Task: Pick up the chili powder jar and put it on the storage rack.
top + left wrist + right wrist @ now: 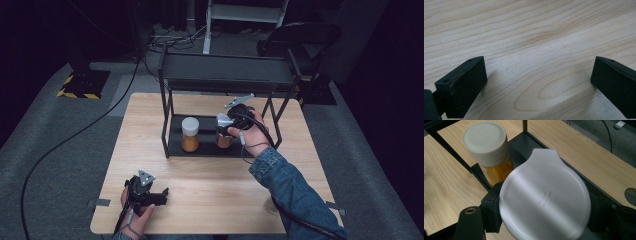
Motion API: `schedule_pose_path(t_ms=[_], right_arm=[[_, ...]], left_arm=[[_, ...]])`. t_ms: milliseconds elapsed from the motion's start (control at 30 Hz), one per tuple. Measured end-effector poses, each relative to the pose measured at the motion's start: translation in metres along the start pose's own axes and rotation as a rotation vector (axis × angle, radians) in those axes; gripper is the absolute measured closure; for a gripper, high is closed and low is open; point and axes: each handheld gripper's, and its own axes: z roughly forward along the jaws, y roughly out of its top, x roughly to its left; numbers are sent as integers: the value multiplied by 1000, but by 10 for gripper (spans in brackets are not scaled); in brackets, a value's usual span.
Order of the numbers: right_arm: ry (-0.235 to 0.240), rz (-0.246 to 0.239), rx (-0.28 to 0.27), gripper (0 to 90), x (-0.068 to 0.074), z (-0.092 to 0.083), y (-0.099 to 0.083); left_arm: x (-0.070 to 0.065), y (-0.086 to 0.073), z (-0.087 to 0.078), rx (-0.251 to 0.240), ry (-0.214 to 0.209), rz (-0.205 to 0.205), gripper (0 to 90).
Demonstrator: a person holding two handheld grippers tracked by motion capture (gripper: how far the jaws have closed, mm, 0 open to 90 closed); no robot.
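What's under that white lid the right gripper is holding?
The right gripper clamps a jar by its white lid. In the high view, orange-brown contents show below, over the black rack's lower shelf. The lid and the hand cover the jar's upper part.

The table (pixel 210 190) is seen from above, facing forward and down, at a distance. The tabletop (pixel 529 37) is viewed very close along the left gripper's jaws. A lid (pixel 545 197) and jar (pixel 489 150) are viewed closely; the jar (pixel 190 134) is shared with the high view.
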Motion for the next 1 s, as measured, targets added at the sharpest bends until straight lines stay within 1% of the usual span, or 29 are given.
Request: schedule_pose_path(t_ms=[233,467,633,767,1000], right_arm=[[5,0,7,306,1,16,1],[16,-6,12,306,4,29,0],[25,-1,24,306,7,38,-1],[32,-9,31,306,9,44,-2],[32,-7,41,306,10,47,-4]], left_arm=[[0,0,0,0,-1,1,5],[0,0,0,0,-1,1,5],[0,0,0,0,-1,1,5],[0,0,0,0,-1,1,5],[0,0,0,0,-1,1,5]])
